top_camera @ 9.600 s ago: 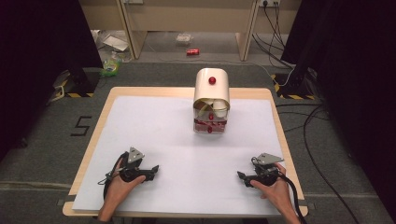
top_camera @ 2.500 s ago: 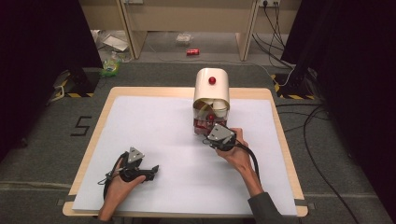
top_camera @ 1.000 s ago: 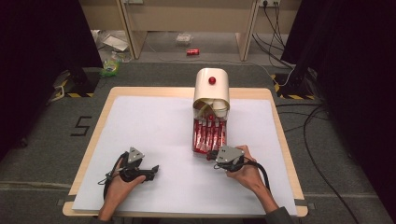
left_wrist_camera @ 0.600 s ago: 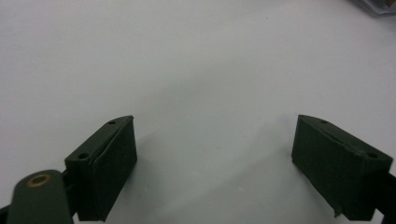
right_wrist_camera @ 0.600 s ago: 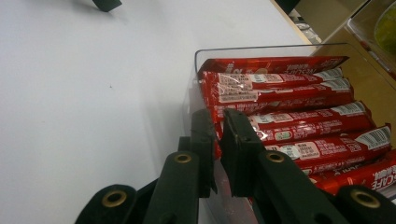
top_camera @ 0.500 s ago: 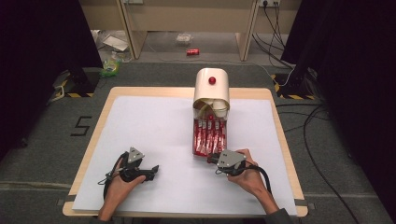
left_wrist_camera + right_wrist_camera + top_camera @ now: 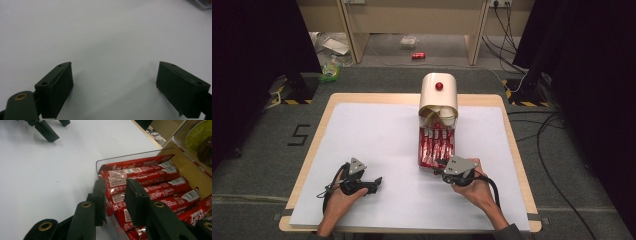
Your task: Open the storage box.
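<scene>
Wooden table (image 7: 512,125), white sheet (image 7: 377,140) over it, clear tray (image 7: 421,150) of red sachets (image 7: 437,145), cream dispenser (image 7: 439,92)

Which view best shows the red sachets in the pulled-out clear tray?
The right gripper view: the red sachets lie side by side in the clear tray, labels and barcodes visible. The high view shows them small, as red strips below the dispenser. The left gripper view faces bare white tabletop.

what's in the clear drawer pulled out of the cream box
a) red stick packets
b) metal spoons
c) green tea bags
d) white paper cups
a: the clear drawer in front of the cream box holds rows of red stick packets lying side by side, and the right gripper straddles its front wall.
</scene>
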Tool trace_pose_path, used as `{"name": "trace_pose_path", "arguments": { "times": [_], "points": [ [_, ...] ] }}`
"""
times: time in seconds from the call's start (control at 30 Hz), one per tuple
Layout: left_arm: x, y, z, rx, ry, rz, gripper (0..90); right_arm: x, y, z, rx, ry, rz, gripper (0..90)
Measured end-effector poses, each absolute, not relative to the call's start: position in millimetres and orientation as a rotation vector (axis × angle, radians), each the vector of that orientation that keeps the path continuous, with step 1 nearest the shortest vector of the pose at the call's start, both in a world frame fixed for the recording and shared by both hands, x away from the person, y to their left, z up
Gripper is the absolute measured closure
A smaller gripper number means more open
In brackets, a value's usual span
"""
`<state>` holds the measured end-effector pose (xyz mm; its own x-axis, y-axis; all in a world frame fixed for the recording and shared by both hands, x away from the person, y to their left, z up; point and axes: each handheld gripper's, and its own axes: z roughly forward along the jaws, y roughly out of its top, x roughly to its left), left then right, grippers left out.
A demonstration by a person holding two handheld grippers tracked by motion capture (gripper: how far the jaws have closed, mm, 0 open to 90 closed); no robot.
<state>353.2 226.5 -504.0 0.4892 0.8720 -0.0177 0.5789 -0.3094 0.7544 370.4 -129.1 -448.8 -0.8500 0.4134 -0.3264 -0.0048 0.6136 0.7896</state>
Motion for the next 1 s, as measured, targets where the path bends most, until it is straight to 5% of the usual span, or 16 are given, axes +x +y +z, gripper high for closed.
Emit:
{"name": "trace_pose_path", "arguments": {
  "times": [1.0],
  "points": [
    [353,227,-504,2.017,1.193,0.521,13.1,389,-114,-442,0.673,2.238,1.2,49.9]
  ]
}}
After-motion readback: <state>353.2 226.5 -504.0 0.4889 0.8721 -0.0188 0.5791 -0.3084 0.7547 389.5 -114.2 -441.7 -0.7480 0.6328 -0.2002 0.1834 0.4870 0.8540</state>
